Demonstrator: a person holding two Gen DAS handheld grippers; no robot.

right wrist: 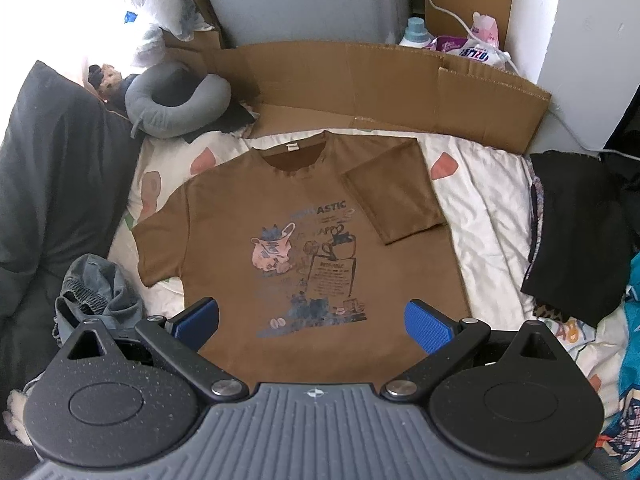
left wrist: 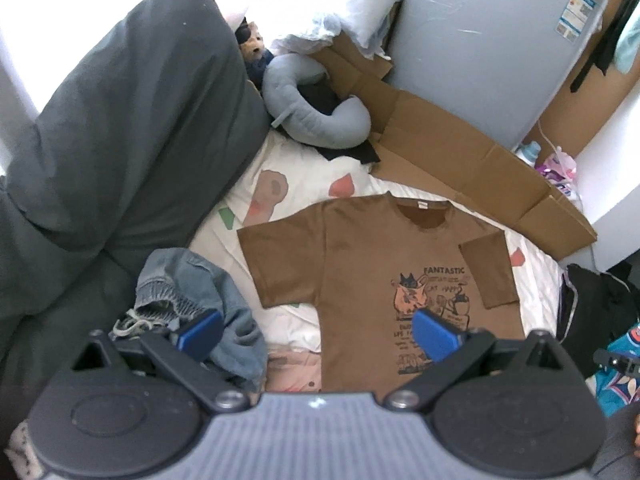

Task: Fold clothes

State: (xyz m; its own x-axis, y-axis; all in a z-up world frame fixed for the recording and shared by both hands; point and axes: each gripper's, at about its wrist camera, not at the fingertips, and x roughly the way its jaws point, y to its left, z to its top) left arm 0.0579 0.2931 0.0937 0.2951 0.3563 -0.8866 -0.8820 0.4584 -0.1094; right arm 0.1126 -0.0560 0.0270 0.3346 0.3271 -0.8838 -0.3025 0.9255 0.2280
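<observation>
You're hovering both the left gripper [left wrist: 318, 334] and right gripper [right wrist: 312, 320] wide open and empty over the brown T-shirt [right wrist: 280, 216] — one sleeve is lying folded inward; pinch the other sleeve's edge squarely.

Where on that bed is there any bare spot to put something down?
One bare strip of sheet lies between the brown shirt and the black clothes. The other side is crowded: jeans and the dark duvet press against the shirt.

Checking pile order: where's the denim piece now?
The denim piece lies crumpled on the bed at lower left in both views, just left of the brown shirt and its left sleeve, against the dark duvet.
</observation>
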